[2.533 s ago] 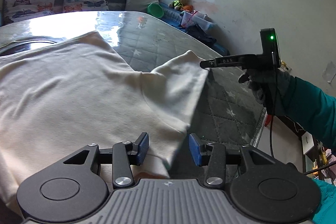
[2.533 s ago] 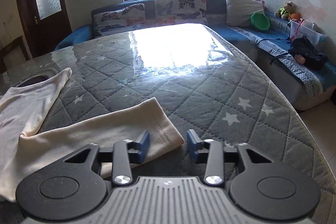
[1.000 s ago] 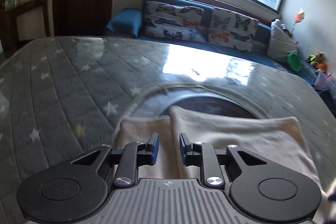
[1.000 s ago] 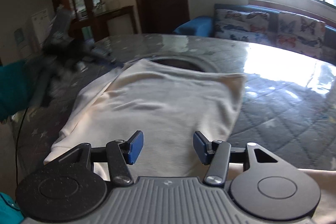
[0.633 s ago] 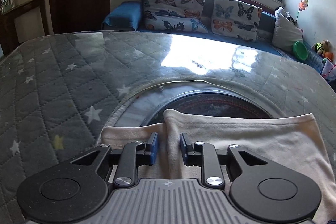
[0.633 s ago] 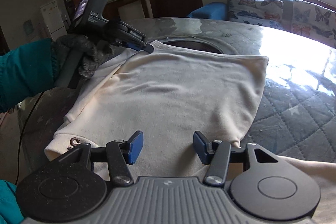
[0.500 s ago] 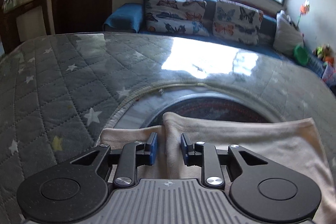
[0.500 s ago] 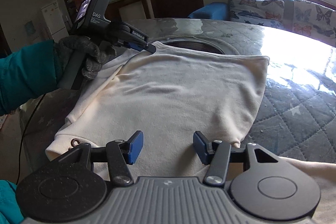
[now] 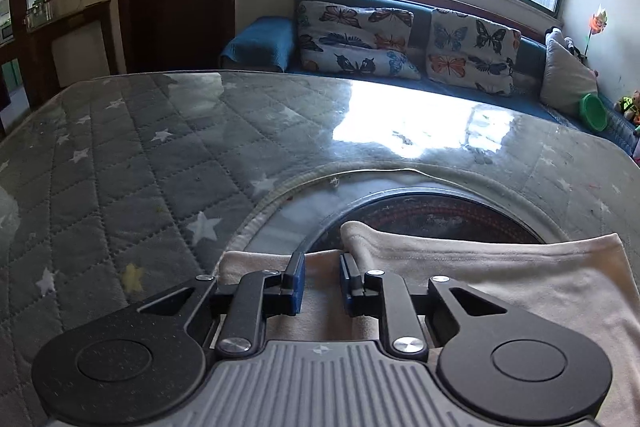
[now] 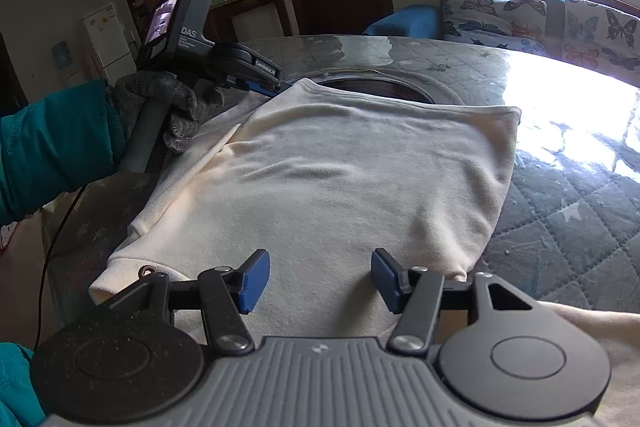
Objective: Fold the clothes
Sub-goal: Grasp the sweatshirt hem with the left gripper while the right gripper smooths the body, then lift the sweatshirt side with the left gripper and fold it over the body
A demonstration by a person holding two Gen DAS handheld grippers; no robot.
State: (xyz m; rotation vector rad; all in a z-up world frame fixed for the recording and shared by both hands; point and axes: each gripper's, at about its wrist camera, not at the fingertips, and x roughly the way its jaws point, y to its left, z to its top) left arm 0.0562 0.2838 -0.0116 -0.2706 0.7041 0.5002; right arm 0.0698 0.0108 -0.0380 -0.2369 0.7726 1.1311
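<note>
The cream garment (image 10: 340, 179) is spread flat on the quilted table (image 9: 140, 155), directly ahead of and beneath both grippers. The left gripper (image 9: 322, 279) has just been narrowing over a fabric corner, pads not yet pressing. The right gripper (image 10: 320, 281) is held released above the cloth.

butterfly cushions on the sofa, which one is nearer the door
The left butterfly cushion, beside the blue bolster; the other butterfly cushion sits further toward the window side.
</note>
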